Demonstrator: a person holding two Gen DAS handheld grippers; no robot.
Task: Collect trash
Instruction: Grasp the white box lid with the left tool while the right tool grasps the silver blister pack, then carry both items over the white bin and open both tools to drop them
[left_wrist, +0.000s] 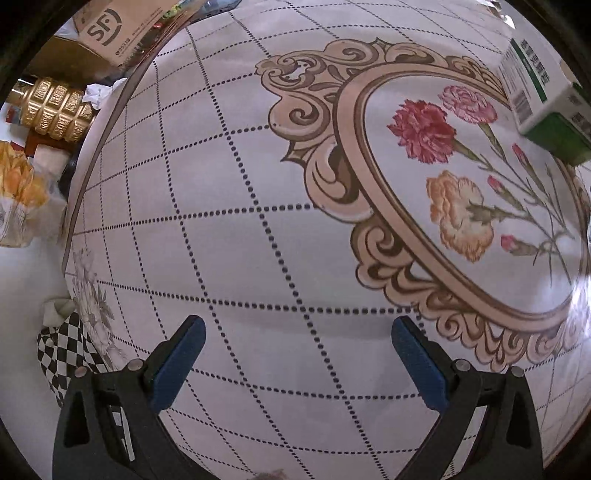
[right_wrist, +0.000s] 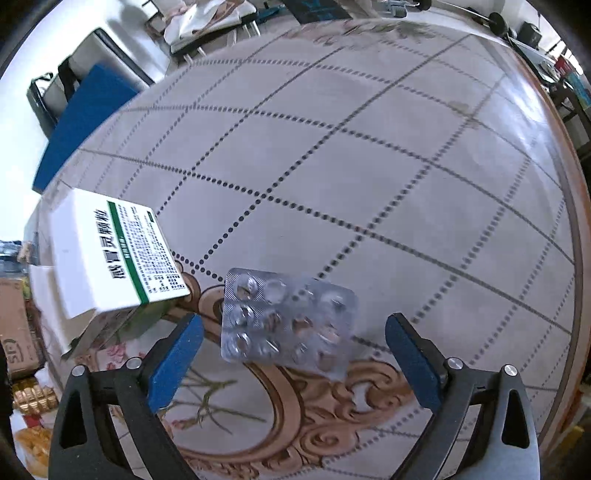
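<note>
Below the right tool (right_wrist: 293, 332), at the lower middle of its wrist view, a silver blister pack (right_wrist: 288, 323) of pills lies flat on the table (right_wrist: 369, 184). Its pockets look crushed and mostly emptied. The tool's two blue-padded fingers (right_wrist: 177, 362) are spread wide, one on each side of the pack, and neither appears to touch it; the tool holds nothing. At the left edge of that view a white and green medicine box (right_wrist: 122, 254) with printed Chinese text sits on the table, just beside the pack, with one end flap open. The table is round and glossy, pale with dotted grid lines and a tan scrollwork frame (right_wrist: 332, 398) printed around painted flowers. In the left wrist view, the left tool (left_wrist: 297, 352) fills the bottom of the frame, fingers (left_wrist: 181, 362) likewise wide apart and holding nothing, with only bare tabletop (left_wrist: 240, 240) between them. The same medicine box (left_wrist: 543, 103) shows at the upper right edge there, resting over the rim of the floral medallion (left_wrist: 461, 177) with its red, pink and orange carnations. Beyond the table edge at the left are a cardboard box (left_wrist: 110, 29), a gold embossed container (left_wrist: 55, 109) and a black-and-white checked cloth (left_wrist: 66, 350).
</note>
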